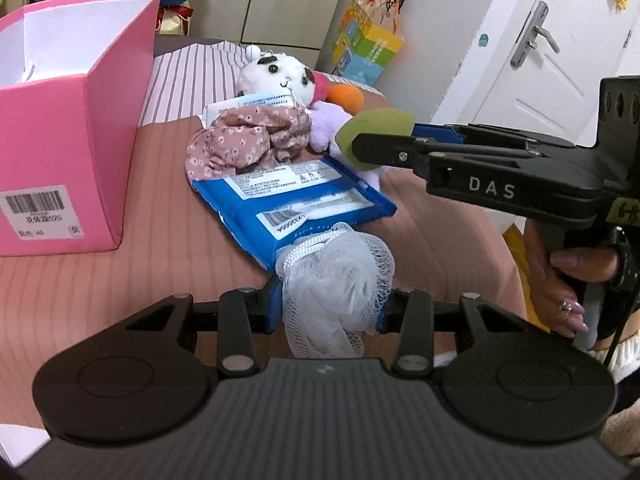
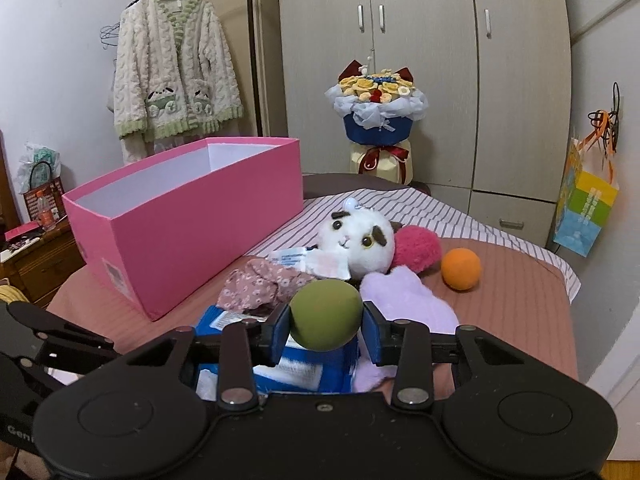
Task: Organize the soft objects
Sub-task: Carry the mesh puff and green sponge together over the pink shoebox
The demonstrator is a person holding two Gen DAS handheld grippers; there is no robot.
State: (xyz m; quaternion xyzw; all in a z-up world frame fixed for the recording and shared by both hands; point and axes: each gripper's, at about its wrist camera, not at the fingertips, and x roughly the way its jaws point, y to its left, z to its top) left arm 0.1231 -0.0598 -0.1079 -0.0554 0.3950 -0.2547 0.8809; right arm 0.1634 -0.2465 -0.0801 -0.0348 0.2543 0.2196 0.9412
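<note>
- Squeezing a white mesh bath puff (image 1: 336,280), the left gripper (image 1: 326,308) has its blue pads clamped on it, above the bed's (image 1: 120,300) near edge.
- Right gripper (image 2: 326,330) is clamped on an olive-green sponge ball (image 2: 326,314); only the left view shows the hand (image 1: 568,280) on its handle, fingers curled, the gripper reaching in level from the right.
- Blue wipes pack (image 1: 296,204) lies flat, long axis slanting toward the pink box (image 2: 180,232).
- Orange ball (image 2: 460,269) shows whole only in the right view, near the bed's right edge.
</note>
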